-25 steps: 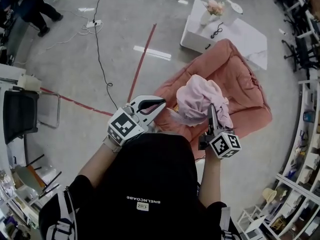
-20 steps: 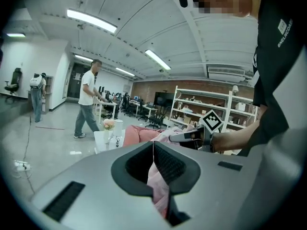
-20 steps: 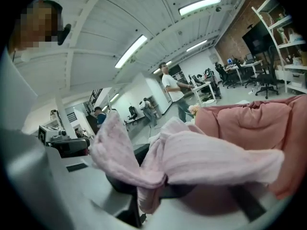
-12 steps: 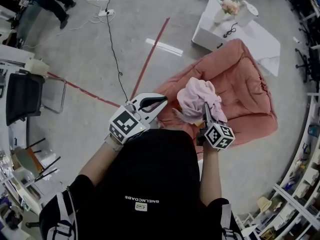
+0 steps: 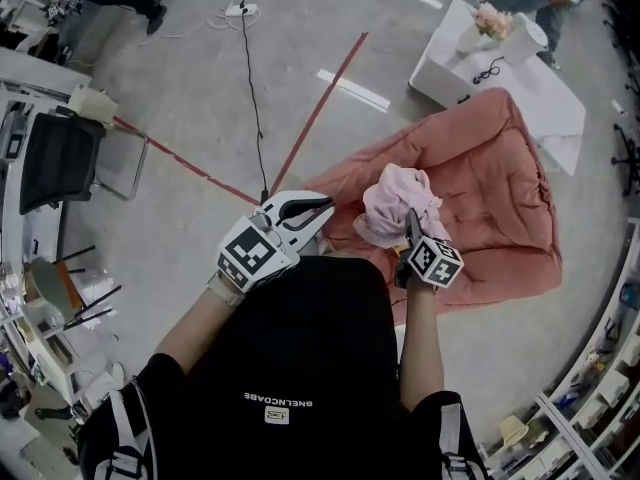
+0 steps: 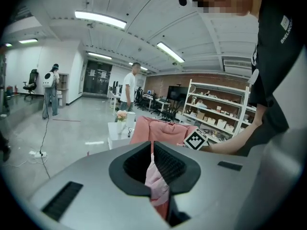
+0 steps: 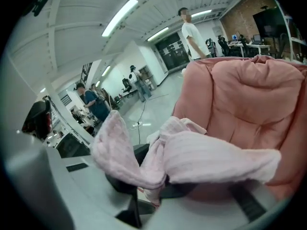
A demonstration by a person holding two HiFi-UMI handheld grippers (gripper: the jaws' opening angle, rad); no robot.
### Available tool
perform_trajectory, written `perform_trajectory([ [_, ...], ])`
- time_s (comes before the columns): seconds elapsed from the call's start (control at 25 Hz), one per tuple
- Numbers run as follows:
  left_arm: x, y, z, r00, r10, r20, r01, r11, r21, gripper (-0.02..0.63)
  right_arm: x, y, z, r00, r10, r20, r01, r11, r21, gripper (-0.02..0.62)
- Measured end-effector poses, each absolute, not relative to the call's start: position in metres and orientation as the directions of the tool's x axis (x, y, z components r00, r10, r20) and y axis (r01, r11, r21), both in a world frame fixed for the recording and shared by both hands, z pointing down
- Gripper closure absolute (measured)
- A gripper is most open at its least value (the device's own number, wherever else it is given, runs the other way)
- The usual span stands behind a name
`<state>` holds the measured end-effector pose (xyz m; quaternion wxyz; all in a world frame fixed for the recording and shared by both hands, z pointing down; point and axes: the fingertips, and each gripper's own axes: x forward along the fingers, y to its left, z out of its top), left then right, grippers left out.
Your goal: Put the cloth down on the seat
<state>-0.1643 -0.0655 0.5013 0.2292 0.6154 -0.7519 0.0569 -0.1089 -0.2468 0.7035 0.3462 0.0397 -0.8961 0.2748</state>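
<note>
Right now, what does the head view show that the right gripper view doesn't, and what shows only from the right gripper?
Only the head view: the left gripper, the red floor line, the white table beyond the seat, and the person's black top. Only the right gripper view: the ceiling lights and, close up, the right gripper with its jaws shut on a fold of the cloth. Both: the pale pink cloth and the salmon-pink seat.
</note>
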Motion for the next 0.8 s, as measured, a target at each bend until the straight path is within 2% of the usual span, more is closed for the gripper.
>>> perform_trajectory([
  [0.4, -0.161, -0.064, 0.514, -0.204, -0.869, 0.451, -0.932, 0.314, 0.181, 0.591, -0.116, -0.256, 0.778, -0.676, 0.191, 0.712, -0.282, 0.825, -0.489, 0.52],
  [0.8, -0.158, -0.068, 0.521, -0.242, -0.848, 0.471, -0.915, 0.361, 0.181, 0.591, -0.123, -0.263, 0.821, -0.599, 0.207, 0.774, -0.275, 0.854, -0.442, 0.518],
])
